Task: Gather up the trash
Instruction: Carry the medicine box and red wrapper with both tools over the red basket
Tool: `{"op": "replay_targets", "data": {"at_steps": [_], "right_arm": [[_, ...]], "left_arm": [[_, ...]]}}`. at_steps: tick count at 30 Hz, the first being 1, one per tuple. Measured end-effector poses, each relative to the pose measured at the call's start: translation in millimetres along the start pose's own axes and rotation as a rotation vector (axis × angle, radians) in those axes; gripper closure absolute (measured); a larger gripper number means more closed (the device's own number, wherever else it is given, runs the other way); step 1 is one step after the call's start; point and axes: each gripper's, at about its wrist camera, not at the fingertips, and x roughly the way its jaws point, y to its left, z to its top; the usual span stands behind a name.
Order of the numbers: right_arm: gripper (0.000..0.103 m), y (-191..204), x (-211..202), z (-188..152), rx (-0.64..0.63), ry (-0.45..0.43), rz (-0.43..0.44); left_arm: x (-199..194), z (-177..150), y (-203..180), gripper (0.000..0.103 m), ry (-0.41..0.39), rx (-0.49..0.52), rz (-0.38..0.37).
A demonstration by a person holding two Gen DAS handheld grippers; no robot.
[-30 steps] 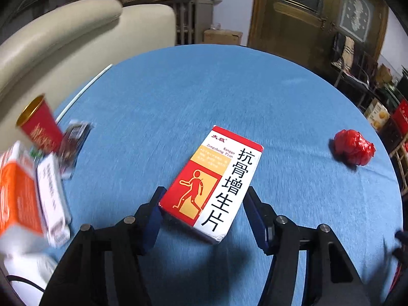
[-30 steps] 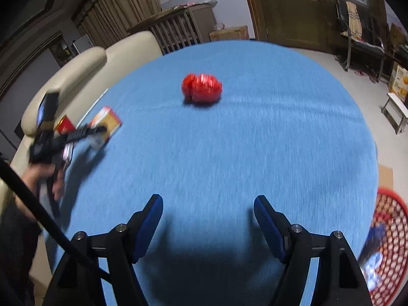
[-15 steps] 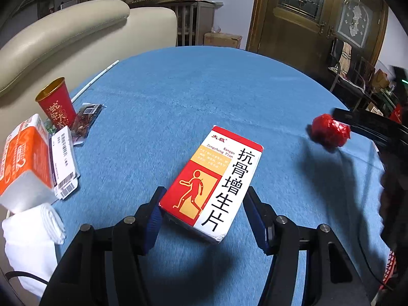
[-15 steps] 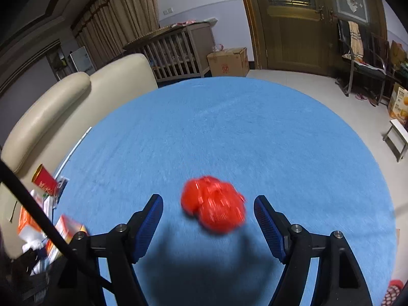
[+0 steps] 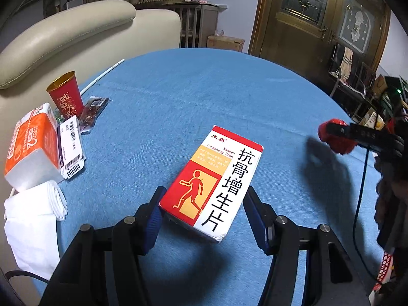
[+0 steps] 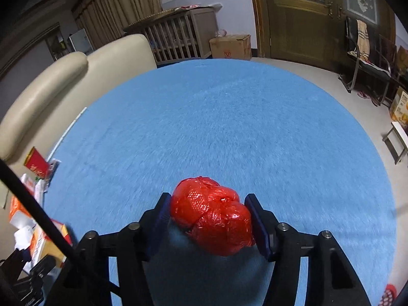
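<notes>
The right gripper [image 6: 209, 219] tilts steeply down at the round blue table [image 6: 229, 127], and its jaws have just been closing in: the blue pads now sit against both sides of a crumpled red plastic bag [image 6: 213, 215], which fills the gap between them, low in the right wrist view and toward the near edge of the table. Over on the left, the left gripper [image 5: 201, 216] is pitched down the same way and clamps a red, yellow and white medicine box [image 5: 213, 183], the near corner wedged between the pads and the rest sticking out ahead, off the cloth. You can read "Kanggu Zengsheng Pian" on it, with big black characters 抗骨增生片 and a walking figure. Out to the far left sit a red paper cup [image 5: 66, 96] with gold characters, a dark snack wrapper [image 5: 93, 109], an orange tissue pack [image 5: 32, 144], a white barcoded carton [image 5: 71, 150] and a folded white cloth [image 5: 33, 224]. A cream sofa [image 5: 76, 40] backs the table.
</notes>
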Motion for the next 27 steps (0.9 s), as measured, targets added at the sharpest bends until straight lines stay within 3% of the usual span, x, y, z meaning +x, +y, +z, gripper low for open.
{"op": "replay_targets", "data": {"at_steps": [12, 27], "right_arm": [[0.041, 4.1, -77.0, -78.1, 0.0, -0.025, 0.081], [0.041, -7.7, -140.7, -150.3, 0.059, -0.054, 0.119]], "left_arm": [[-34.4, -33.4, -36.1, 0.04, 0.016, -0.044, -0.016], [-77.5, -60.2, -66.2, 0.04, -0.026, 0.009, -0.012]]}}
